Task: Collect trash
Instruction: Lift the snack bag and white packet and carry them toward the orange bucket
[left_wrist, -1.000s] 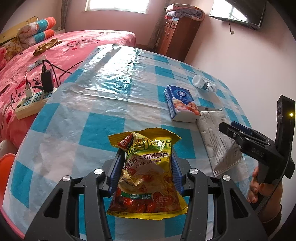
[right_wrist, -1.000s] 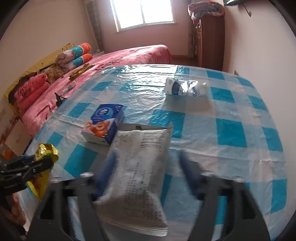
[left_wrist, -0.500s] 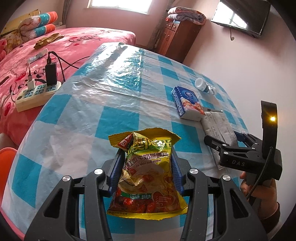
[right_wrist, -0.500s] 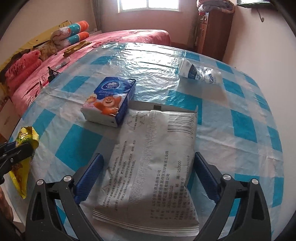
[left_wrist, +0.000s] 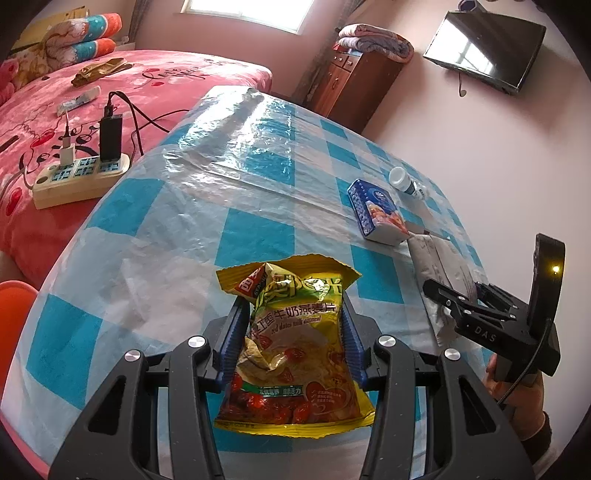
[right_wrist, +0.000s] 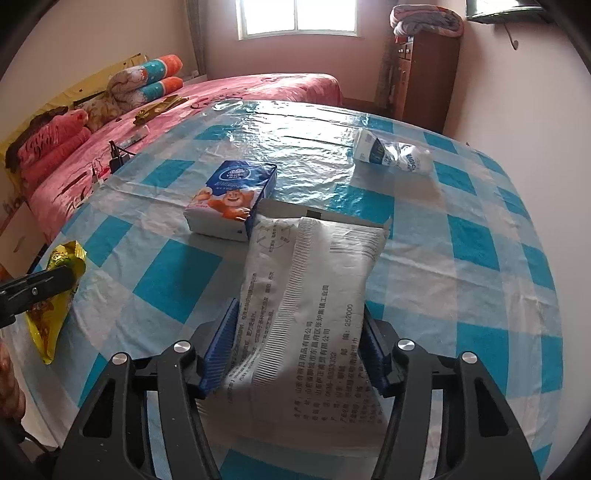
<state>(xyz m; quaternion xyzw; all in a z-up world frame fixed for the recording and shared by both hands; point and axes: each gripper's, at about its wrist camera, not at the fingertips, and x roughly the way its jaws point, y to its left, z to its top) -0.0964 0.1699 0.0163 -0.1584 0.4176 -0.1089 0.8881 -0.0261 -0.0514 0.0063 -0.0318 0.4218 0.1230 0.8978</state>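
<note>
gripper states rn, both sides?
Left gripper: closed on the yellow oatmeal packet.
Right gripper: closed on the white printed pouch.

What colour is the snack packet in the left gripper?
Mostly yellow, with green lettering and red dates printed low on the snack packet; clearest in the left wrist view.

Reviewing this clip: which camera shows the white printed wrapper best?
The right wrist view: the white printed wrapper fills the centre, printed side up, between the right gripper pads, which press its sides. In the left wrist view only a foreshortened strip shows at the right edge, partly behind the right gripper.
</note>
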